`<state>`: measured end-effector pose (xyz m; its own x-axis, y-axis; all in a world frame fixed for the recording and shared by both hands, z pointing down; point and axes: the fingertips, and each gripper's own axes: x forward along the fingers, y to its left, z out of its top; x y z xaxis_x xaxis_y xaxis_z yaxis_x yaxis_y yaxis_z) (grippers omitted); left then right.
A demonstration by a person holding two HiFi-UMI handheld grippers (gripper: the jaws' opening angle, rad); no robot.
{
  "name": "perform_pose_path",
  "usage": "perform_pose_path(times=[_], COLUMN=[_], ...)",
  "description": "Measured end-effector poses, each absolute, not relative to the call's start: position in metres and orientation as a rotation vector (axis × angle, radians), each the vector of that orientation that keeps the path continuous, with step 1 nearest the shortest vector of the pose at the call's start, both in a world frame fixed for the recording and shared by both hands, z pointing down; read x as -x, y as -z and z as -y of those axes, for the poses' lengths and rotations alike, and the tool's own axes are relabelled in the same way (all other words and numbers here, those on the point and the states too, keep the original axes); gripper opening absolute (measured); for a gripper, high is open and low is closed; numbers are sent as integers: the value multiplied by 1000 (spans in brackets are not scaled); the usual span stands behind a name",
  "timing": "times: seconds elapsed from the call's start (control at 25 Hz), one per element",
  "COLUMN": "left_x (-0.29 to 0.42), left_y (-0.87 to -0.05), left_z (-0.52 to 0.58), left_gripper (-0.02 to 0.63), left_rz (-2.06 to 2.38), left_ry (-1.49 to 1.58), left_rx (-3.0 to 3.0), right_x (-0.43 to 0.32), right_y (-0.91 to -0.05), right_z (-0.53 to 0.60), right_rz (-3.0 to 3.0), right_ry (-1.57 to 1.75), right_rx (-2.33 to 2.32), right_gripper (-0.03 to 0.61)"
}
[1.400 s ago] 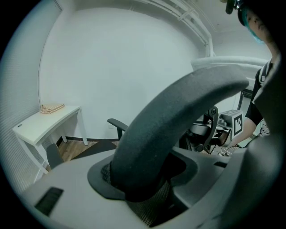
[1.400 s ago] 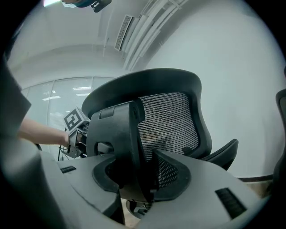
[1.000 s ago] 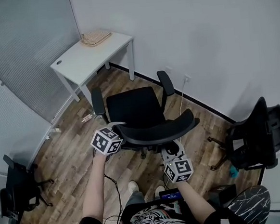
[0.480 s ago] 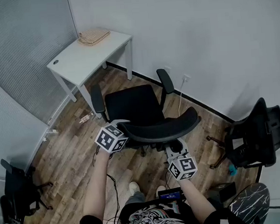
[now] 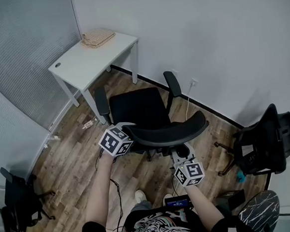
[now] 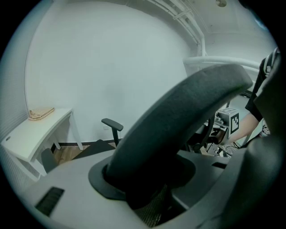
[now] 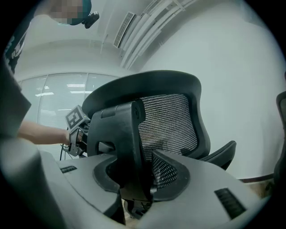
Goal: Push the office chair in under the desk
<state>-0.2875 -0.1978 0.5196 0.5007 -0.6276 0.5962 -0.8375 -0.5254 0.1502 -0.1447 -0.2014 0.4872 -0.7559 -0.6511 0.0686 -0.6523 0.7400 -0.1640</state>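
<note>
The chair [image 5: 137,108] stands clear of the desk [image 5: 88,60], off its near right corner. Its left armrest [image 5: 101,104] is just beside a desk leg and its right armrest is near the wall [image 5: 204,43]. Bare floor [image 5: 73,158] lies open to the left, and a second chair [image 5: 264,143] stands well apart on the right. The seat faces away from the person, roughly towards the desk, and the backrest [image 5: 168,131] runs crosswise. The left gripper [image 5: 128,129] is clamped on the backrest's top rim. The right gripper [image 5: 180,152] is closing on the back's spine [image 7: 129,147], with its pads against the spine's sides.
</note>
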Motion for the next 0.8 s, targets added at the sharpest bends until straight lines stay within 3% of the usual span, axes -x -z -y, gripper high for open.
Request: perform_pose_path(times=[0.8], left_x=[306], left_y=[-518], left_z=[216], left_gripper=[193], left_rz=[1196], left_ry=[-682], left_rx=[-2347], right_x=[164], right_y=[-485], right_z=[219], right_rz=[2953], right_ry=[-249], right_rx=[-1118], right_gripper=[140])
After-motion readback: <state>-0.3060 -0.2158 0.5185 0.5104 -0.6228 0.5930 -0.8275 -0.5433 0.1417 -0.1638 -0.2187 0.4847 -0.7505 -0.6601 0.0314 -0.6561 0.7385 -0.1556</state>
